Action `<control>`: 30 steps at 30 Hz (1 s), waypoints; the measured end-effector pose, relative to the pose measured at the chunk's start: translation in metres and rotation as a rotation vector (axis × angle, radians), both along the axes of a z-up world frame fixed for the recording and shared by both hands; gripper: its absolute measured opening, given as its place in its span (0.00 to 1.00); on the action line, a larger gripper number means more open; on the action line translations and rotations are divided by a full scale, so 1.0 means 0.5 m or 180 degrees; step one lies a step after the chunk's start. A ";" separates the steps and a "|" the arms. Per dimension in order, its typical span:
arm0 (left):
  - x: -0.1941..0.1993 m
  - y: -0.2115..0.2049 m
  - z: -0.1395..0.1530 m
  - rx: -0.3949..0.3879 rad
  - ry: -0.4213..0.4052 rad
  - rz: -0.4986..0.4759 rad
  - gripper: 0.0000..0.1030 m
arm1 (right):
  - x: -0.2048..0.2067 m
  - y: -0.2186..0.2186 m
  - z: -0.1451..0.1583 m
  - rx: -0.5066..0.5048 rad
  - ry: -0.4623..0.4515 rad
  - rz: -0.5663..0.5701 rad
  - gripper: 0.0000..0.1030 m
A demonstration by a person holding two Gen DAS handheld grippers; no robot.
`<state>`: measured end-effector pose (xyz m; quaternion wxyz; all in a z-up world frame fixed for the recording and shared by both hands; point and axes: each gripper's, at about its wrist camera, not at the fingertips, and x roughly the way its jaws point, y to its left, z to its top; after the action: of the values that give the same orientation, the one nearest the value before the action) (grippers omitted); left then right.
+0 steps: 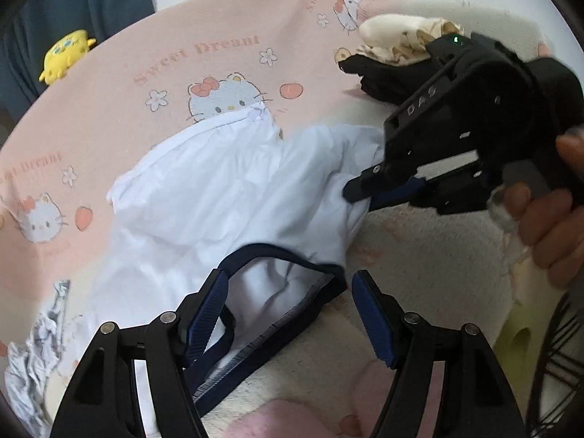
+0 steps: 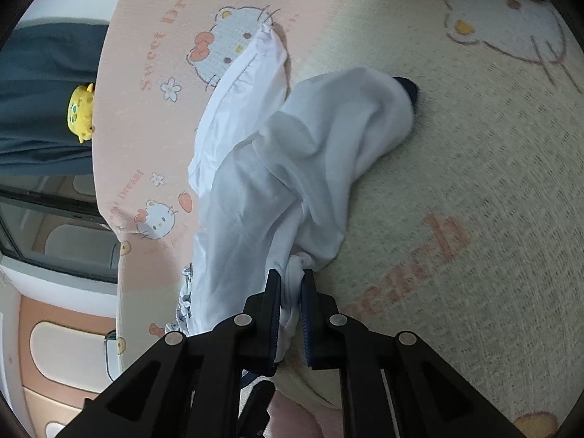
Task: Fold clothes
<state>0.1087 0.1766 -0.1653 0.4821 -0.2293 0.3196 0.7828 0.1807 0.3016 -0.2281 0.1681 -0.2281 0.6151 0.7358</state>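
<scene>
A bed (image 1: 226, 29) carries everything, covered in a pink and cream blanket printed with cartoon cats, flowers and "Sweet Dream" lettering. In the left wrist view a white garment with dark navy trim (image 1: 204, 197) lies crumpled at its centre. Toward one o'clock sit a black garment (image 1: 387, 73) and a cream cloth (image 1: 398, 36) touching it. A grey-white patterned cloth (image 1: 33, 361) lies at eight o'clock.

The white garment (image 1: 204, 197) is thin, smooth, creased cloth with a navy ribbed trim (image 1: 292, 255). Beneath it the blanket (image 2: 456, 168) looks coarsely textured, matt (almost waffle-woven). Over the garment, both grippers (image 1: 288, 310) are matt black plastic with ridged blue pads (image 1: 372, 321).
</scene>
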 end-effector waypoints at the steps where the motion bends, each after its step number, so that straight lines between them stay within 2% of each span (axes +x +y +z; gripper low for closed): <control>1: 0.001 0.001 0.000 0.0000 -0.0035 -0.0030 0.65 | 0.003 0.000 -0.002 -0.0012 0.0003 -0.0021 0.09; 2: 0.001 0.001 0.002 0.0016 -0.0101 -0.0071 0.62 | 0.006 0.000 -0.004 -0.0018 0.0003 -0.0034 0.09; 3: 0.000 0.000 0.005 0.0032 -0.0169 -0.0102 0.55 | 0.008 -0.001 -0.005 -0.0015 -0.0004 -0.0042 0.09; 5: -0.005 -0.002 0.010 0.0050 -0.0309 -0.0127 0.51 | 0.009 -0.003 -0.007 0.0017 -0.0056 -0.0052 0.09; 11: -0.053 0.010 -0.009 0.0027 -0.0737 -0.0021 0.51 | 0.017 -0.007 -0.025 -0.0056 -0.0049 -0.0077 0.10; 15: -0.089 0.025 -0.013 0.0088 -0.1137 0.0017 0.51 | 0.018 -0.007 -0.027 -0.0057 -0.0021 -0.0114 0.10; 21: -0.154 0.044 -0.023 0.0298 -0.1726 0.0419 0.51 | 0.014 -0.004 -0.026 -0.0020 -0.0060 -0.0147 0.09; 23: -0.168 0.045 -0.025 0.0331 -0.1695 0.0535 0.51 | 0.011 -0.003 -0.026 -0.0006 -0.0096 -0.0159 0.08; 25: -0.178 0.044 -0.020 0.0362 -0.1584 0.0642 0.51 | 0.009 -0.004 -0.026 0.0025 -0.0165 -0.0166 0.02; 28: -0.199 0.031 -0.008 0.0465 -0.1437 0.0767 0.50 | 0.005 -0.005 -0.023 0.0067 -0.0211 -0.0173 0.02; 30: -0.212 0.028 -0.011 0.0398 -0.1348 0.0845 0.29 | 0.001 -0.006 -0.019 0.0120 -0.0261 -0.0154 0.02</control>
<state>0.0026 0.1904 -0.1707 0.4445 -0.3979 0.1296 0.7920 0.1812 0.2986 -0.2376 0.2152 -0.2399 0.5990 0.7330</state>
